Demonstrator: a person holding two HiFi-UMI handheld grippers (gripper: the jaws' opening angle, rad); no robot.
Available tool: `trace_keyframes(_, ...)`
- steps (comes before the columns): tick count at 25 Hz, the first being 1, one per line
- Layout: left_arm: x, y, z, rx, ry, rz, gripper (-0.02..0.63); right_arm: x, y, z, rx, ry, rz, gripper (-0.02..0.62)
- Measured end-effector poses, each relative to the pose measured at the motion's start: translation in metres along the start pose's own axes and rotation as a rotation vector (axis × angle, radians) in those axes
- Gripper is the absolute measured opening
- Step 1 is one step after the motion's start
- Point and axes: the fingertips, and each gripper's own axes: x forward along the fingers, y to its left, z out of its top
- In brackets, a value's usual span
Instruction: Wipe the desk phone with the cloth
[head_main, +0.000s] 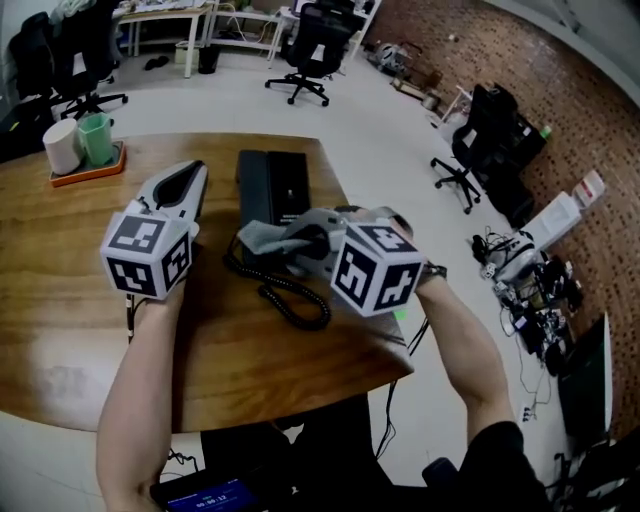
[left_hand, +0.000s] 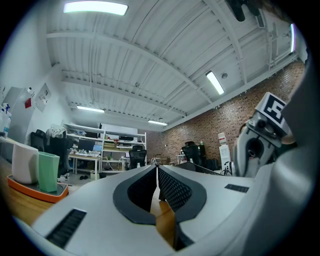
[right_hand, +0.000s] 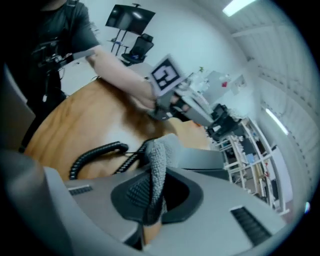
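No word or number reads clearly. Behind the jaws of the left gripper (head_main: 190, 172), its cube (head_main: 148, 255) bears only black-and-white square markers. Far behind them, a small display (head_main: 210, 497) shows pale digits too blurred to read.

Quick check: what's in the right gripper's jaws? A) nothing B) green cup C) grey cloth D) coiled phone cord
C: in the right gripper view, the right gripper has its jaws shut on the grey cloth, while the coiled cord lies beyond the jaws, not between them.

Grey cloth (head_main: 288, 234) lies bunched on black desk phone (head_main: 271, 180).
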Motion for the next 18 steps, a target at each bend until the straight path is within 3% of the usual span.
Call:
trace_keyframes(4, 0.0, 0.003, -0.001, -0.002, -0.003, 0.002, 0.0, 0.006, -0.11, -0.013, 0.215, -0.028, -0.316, 0.025)
trace_keyframes(7, 0.0, 0.002, -0.001, -0.004, -0.004, 0.002, 0.0, 0.02, -0.16, -0.029, 0.299, 0.011, -0.442, 0.025)
trace_keyframes(12, 0.001, -0.001, 0.0, -0.002, -0.005, -0.005, 0.0, 0.031, -0.163, -0.037, 0.297, 0.065, -0.424, 0.025)
trace_keyframes(18, 0.001, 0.002, 0.0, -0.002, -0.002, -0.002, 0.0, 0.024, -0.085, -0.015, 0.103, 0.089, -0.282, 0.025)
